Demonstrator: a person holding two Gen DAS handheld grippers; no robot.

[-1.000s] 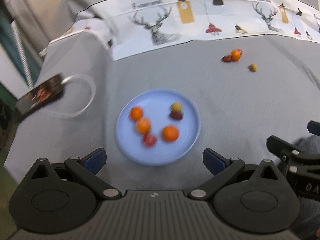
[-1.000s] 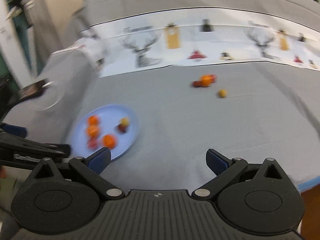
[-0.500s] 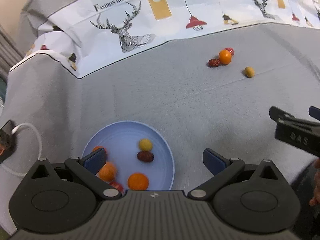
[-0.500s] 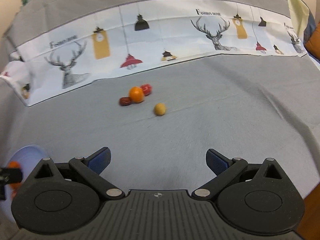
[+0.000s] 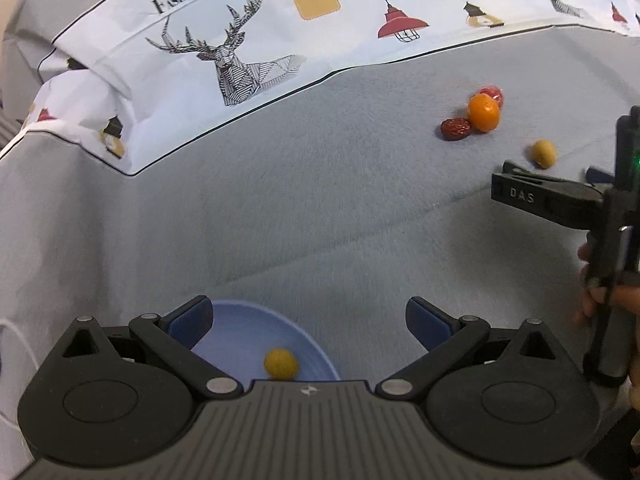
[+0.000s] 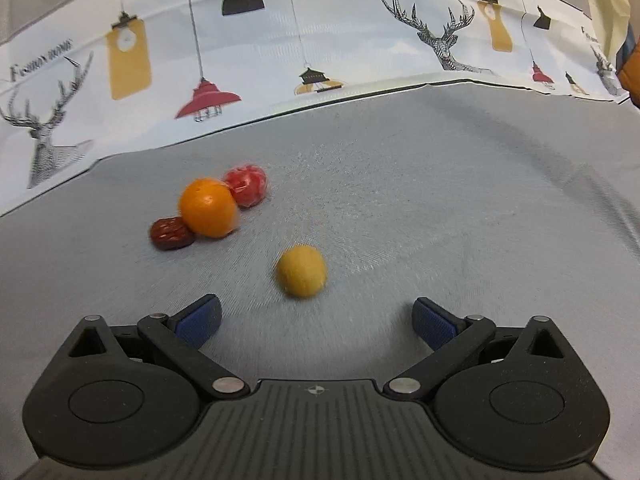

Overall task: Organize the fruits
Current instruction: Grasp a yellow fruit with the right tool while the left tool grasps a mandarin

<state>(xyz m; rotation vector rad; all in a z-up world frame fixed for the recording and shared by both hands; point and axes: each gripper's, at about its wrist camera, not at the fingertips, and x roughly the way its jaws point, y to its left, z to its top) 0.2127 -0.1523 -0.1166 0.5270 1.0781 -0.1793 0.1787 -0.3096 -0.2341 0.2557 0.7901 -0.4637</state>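
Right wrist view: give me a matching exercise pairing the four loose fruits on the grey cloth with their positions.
Things:
1. orange
2. dried red date
3. yellow round fruit
4. red fruit

Places:
A. alone, nearest the open right tool
B. behind the orange, to its right
C. middle of the cluster
D. left end of the cluster

Pairs: 1-C, 2-D, 3-A, 4-B

A grey cloth (image 5: 280, 208) covers the surface. A white printed cloth (image 6: 320, 40) with deer and lamps lies along the grey cloth's far edge.
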